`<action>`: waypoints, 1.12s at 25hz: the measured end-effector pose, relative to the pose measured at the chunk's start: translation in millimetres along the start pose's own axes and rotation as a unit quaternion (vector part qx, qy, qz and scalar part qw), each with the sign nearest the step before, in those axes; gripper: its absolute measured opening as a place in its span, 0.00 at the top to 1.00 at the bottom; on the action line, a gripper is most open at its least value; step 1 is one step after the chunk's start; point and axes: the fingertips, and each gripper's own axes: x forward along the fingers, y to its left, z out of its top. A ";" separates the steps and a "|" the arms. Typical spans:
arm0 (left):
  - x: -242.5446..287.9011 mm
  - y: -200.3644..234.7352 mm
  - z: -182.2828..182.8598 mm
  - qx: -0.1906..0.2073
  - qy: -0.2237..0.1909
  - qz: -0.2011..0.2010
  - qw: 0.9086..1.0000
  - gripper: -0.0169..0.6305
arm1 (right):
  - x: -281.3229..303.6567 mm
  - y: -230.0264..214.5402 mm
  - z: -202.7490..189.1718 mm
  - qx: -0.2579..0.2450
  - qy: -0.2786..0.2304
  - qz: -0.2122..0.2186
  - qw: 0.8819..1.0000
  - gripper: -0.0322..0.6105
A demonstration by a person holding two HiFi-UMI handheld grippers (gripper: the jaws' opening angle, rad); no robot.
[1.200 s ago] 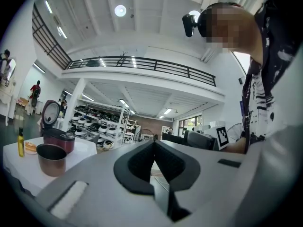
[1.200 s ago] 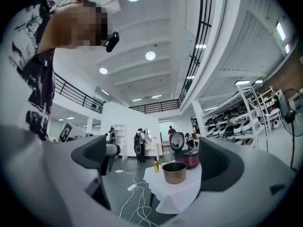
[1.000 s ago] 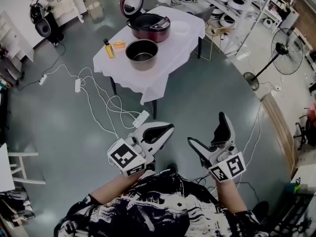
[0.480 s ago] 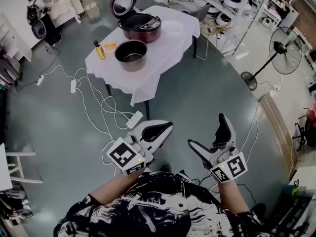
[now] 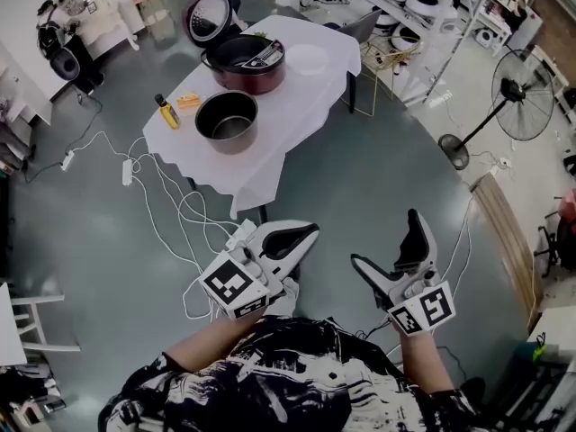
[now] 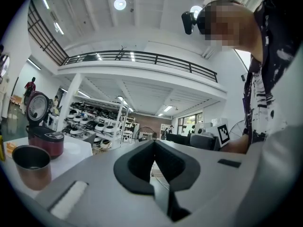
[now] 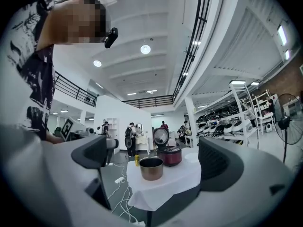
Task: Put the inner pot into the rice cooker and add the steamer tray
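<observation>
Table (image 5: 288, 106) shifted left since earlier; approach step: inner pot (image 5: 227, 120) on it beside open rice cooker (image 5: 245, 61), far from left gripper (image 5: 306, 232) (jaws together) and right gripper (image 5: 387, 239) (jaws apart, empty); next: close in on pot

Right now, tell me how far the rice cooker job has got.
Done: only the lid of the dark red rice cooker stands open. In hand: nothing; the left gripper is shut empty, the right gripper open and empty, both away from the white-clothed table. Left: the round metal inner pot sits on the cloth beside the cooker; then the steamer tray, which I cannot pick out.
</observation>
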 end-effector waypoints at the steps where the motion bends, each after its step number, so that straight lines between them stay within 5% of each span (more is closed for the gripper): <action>1: 9.2 13.9 1.9 -0.001 -0.002 -0.005 1.000 0.97 | 11.8 -8.9 -0.3 -0.002 0.000 -0.004 1.000 0.09; 16: 112.8 198.5 43.3 -0.005 -0.006 -0.036 0.999 0.97 | 185.3 -137.9 9.3 -0.025 0.010 -0.034 0.999 0.09; 28: 258.6 301.6 52.1 0.006 -0.010 0.043 0.999 0.97 | 275.4 -303.2 3.4 -0.018 0.014 0.050 0.999 0.09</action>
